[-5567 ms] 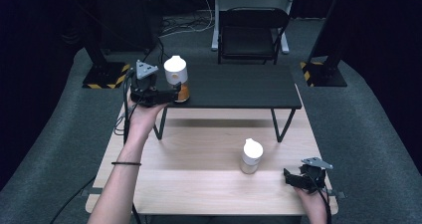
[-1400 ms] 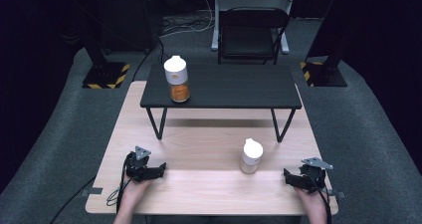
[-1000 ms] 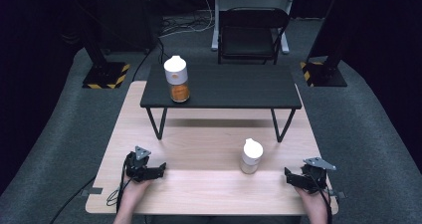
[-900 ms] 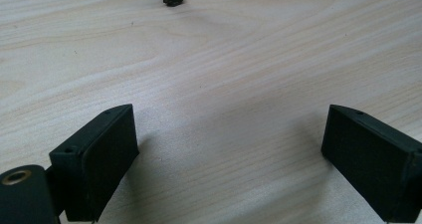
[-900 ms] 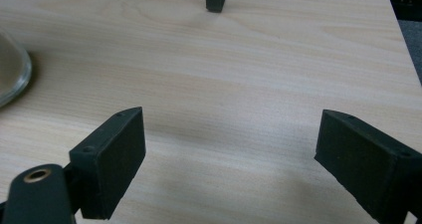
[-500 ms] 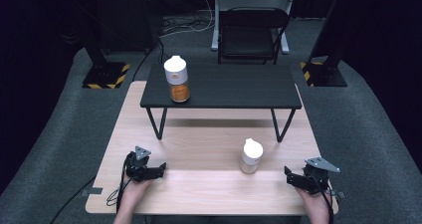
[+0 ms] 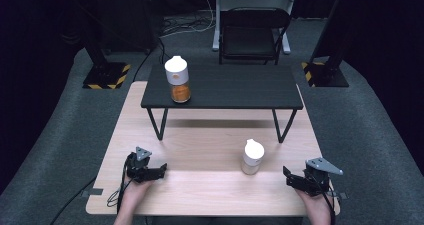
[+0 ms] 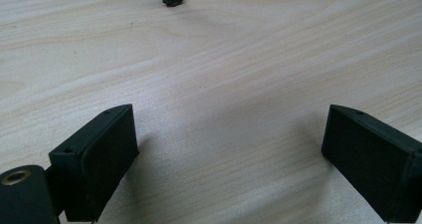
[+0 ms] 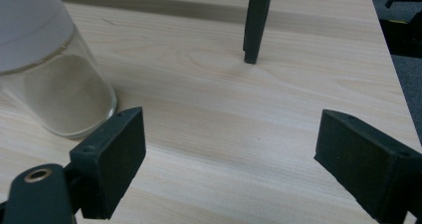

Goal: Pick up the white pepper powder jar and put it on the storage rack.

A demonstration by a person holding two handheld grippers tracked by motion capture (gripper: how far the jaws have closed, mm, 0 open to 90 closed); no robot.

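Note:
A white-capped jar with orange contents (image 7: 177, 84) stands on the left part of the small black table (image 7: 235, 87). A second white-capped jar with pale contents (image 7: 252, 156) (image 9: 45, 79) stands on the wooden tabletop (image 7: 200, 150), right of centre. My left gripper (image 7: 161, 169) (image 8: 229, 159) rests open on the wood near the front left, nothing between its jaws. At the front right my right gripper (image 7: 286, 176) (image 9: 229, 169) is open too, just right of the pale jar and apart from it.
The black table's hairpin legs (image 7: 156, 124) (image 7: 283, 126) stand on the wood; one leg foot (image 9: 255, 25) is ahead of the right gripper. A black chair (image 7: 252, 32) and stand bases with hazard stripes (image 7: 106, 75) are on the grey floor beyond.
My left gripper, earlier up at the orange jar on the black table, now lies on the wood at the front left. Over the last second nothing has moved.

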